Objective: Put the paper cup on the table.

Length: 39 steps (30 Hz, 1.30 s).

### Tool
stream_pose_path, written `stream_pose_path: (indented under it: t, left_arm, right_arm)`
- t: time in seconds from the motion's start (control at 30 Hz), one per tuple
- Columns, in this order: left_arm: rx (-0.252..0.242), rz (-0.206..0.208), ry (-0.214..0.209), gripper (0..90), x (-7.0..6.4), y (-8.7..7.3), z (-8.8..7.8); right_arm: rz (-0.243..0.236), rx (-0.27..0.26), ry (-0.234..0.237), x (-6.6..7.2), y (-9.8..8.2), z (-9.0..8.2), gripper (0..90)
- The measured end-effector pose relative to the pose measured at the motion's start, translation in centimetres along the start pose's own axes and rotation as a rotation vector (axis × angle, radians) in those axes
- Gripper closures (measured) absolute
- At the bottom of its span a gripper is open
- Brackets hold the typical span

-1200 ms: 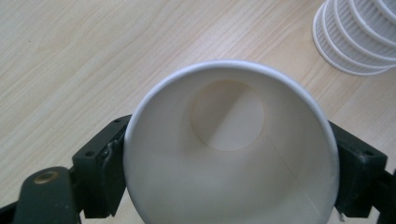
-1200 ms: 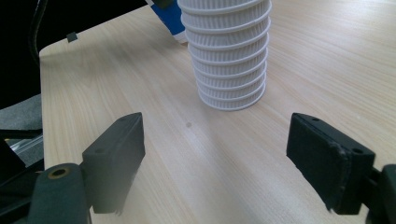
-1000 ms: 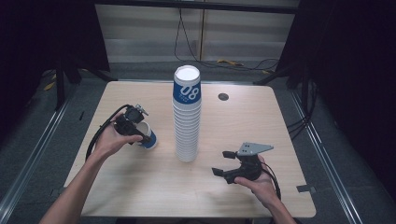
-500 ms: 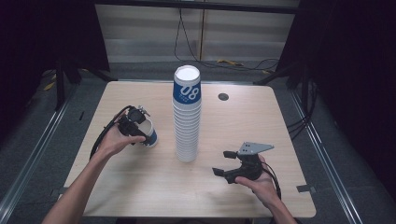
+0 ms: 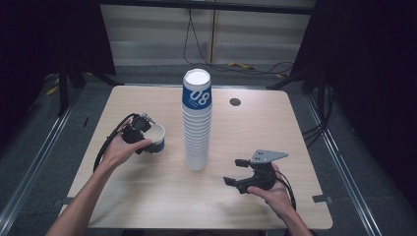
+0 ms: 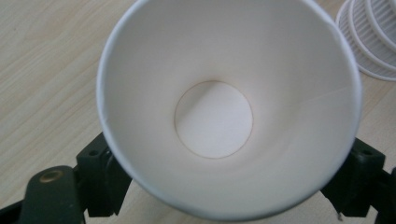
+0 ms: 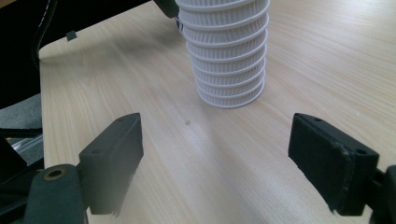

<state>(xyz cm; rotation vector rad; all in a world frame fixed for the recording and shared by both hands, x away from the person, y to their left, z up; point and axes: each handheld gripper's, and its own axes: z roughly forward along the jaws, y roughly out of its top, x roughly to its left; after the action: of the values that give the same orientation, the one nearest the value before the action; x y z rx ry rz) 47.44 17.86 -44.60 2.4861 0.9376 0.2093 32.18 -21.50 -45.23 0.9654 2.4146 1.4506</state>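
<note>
A paper cup (image 5: 158,132), blue outside and white inside, is gripped at its sides by my left gripper (image 5: 149,138), left of centre on the table. In the left gripper view the cup's open mouth (image 6: 215,116) faces the camera, with a black jaw pressing on each side. A tall stack of white cups (image 5: 196,128) with a blue-banded cup on top stands mid-table; its ribbed base (image 7: 226,51) lies ahead of my right gripper (image 7: 217,154). That right gripper (image 5: 235,171) rests low near the front right; its jaws have just been opening, with nothing between them.
The wooden table (image 5: 147,196) has a round cable hole (image 5: 235,102) at the back right. Behind the table, cables (image 5: 246,66) lie on the dark floor. Metal rails run along both sides of the table.
My left hand has shifted the cup slightly away from the front edge, and more of its white inside shows. The right hand has stayed put.
</note>
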Motion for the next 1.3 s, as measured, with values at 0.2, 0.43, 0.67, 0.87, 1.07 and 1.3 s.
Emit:
stream_pose_path:
  t: [0.2, 0.43, 0.67, 0.87, 1.07, 1.3]
  left_arm:
    - [-0.061, -0.009, -0.048, 15.8, 0.1, -1.2, -0.5]
    - [-0.065, -0.018, -0.027, 16.4, 0.0, -2.5, -0.5]
    - [-0.126, -0.034, -0.022, 16.7, -0.4, -3.7, -1.4]
    - [-0.18, -0.028, 0.0, 16.4, -0.9, -5.0, -2.7]
    - [-0.24, -0.02, -0.01, 16.3, -1.8, -5.9, -3.2]
    - [-0.301, -0.05, -0.04, 16.8, -3.6, -7.4, -3.0]
  right_arm:
    - [0.004, -0.001, -0.001, 0.0, -0.1, -0.1, 18.0]
    - [0.002, 0.004, -0.005, 0.0, -0.1, 0.0, 18.2]
    - [0.007, 0.003, 0.0, 0.1, -0.1, 0.0, 18.2]
    - [0.01, -0.003, -0.006, 0.0, -0.1, -0.2, 18.2]
    - [0.009, -0.008, -0.015, 0.1, 0.0, -0.1, 18.6]
    - [0.017, -0.023, -0.035, -0.1, -0.1, -0.3, 17.6]
